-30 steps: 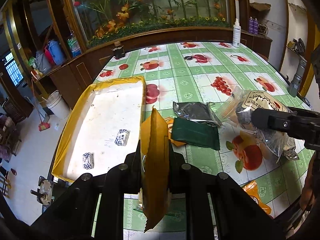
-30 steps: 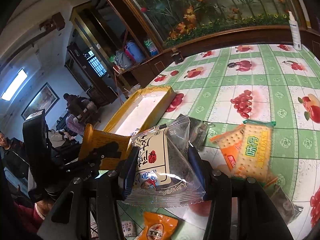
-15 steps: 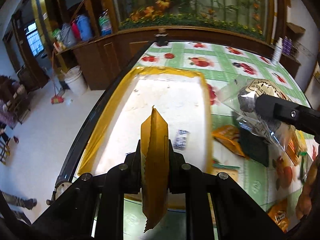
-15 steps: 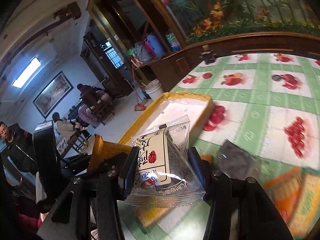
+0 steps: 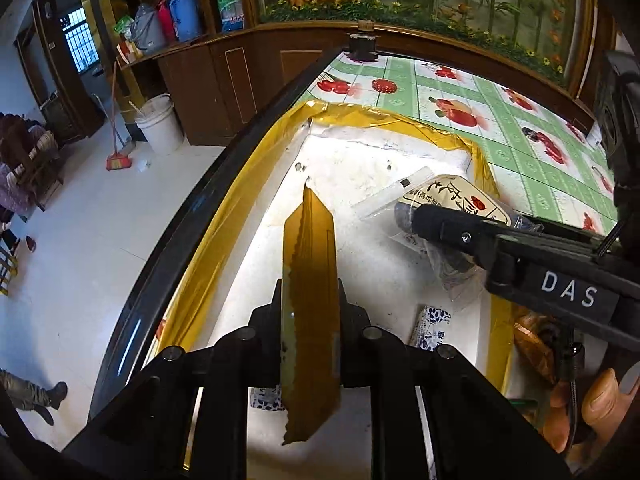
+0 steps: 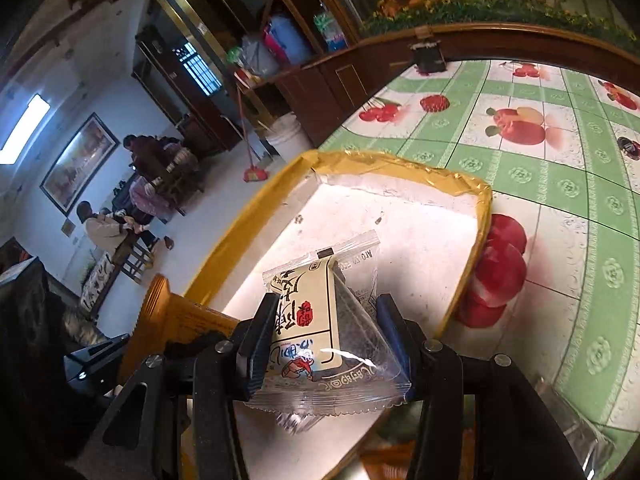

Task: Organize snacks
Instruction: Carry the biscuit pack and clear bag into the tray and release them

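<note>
Green-checked oilcloth printed with fruit covers the worktop (image 6: 560,184), and a shallow white tray with a yellow taped rim (image 5: 400,118) sits at its edge, directly below both grippers. The left gripper (image 5: 310,312) is clamped on a flat orange packet (image 5: 310,280) held edge-up, its top corner pointing ahead over the tray floor. To its right, the right gripper (image 6: 324,344) is closed on a clear snack bag with a cream label (image 6: 316,320), also hanging above the tray; in the left wrist view that bag (image 5: 444,200) shows just ahead of the right gripper's finger. Small blue-and-white wrapped candies (image 5: 430,326) already lie on the tray floor under and just right of the left gripper. More packets remain on the worktop beyond the tray's right rim.

Judging by this, both snacks are about to be released into the tray. The risks: the two grippers are close together and could knock each other; the orange packet, dropped on edge from this height, may tip or slide toward the rim on the left gripper's left, beyond which is the floor; the slippery clear bag may cling to a finger.
</note>
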`<state>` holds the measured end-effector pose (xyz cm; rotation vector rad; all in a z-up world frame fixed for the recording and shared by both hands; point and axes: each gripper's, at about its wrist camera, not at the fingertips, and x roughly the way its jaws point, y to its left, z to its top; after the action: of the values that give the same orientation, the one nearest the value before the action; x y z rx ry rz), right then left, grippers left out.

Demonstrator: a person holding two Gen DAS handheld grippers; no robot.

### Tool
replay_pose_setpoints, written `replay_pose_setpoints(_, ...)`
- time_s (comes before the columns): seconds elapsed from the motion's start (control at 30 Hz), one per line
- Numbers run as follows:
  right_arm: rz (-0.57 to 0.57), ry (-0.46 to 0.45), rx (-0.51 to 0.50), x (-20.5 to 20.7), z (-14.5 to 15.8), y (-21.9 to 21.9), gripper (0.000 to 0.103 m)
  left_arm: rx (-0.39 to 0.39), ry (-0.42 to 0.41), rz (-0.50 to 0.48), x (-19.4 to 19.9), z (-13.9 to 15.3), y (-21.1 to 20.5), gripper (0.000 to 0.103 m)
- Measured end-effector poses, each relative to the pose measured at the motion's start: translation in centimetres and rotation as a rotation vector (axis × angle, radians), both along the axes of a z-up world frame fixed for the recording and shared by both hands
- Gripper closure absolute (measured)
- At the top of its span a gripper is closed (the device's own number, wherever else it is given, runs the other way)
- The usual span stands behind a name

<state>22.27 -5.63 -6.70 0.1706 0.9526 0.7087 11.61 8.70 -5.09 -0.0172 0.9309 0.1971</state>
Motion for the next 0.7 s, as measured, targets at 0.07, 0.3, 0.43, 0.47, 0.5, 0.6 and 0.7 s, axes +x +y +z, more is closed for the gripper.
replay_pose_setpoints(0.07, 0.002, -0.022, -0.032, 0.2, 0.0, 0.6, 0.053, 0.015, -0.004, -0.003, -0.1, 0.1, -0.3, 0.087)
replay_pose_setpoints(0.3, 0.045, -0.062, -0.14, 0.0, 0.0, 2.6, 0.05, 0.037, -0.009, -0.012, 0.0, -0.5, -0.9, 0.08)
replay_pose_setpoints(0.43, 0.051, -0.078, -0.163, -0.3, 0.1, 2.9, 0.047, 0.022, -0.005, -0.016, -0.2, -0.7, -0.9, 0.057)
replay_pose_setpoints(0.47, 0.05, -0.08, -0.16, -0.4, 0.2, 2.9, 0.045, 0.022, -0.011, -0.018, -0.4, -0.5, -1.0, 0.054)
replay_pose_setpoints(0.5, 0.048, -0.083, -0.156, -0.5, 0.4, 2.7, 0.043, 0.023, -0.013, -0.018, -0.6, -0.4, -1.1, 0.047)
replay_pose_setpoints(0.6, 0.038, -0.088, -0.135, -0.6, 0.9, 2.1, 0.037, 0.031, -0.016, -0.009, -1.0, 0.0, -1.3, 0.038)
replay_pose_setpoints(0.7, 0.028, -0.106, -0.105, -1.1, 2.0, 1.0, 0.033, 0.035, -0.03, -0.008, -1.8, 0.5, -1.5, 0.038)
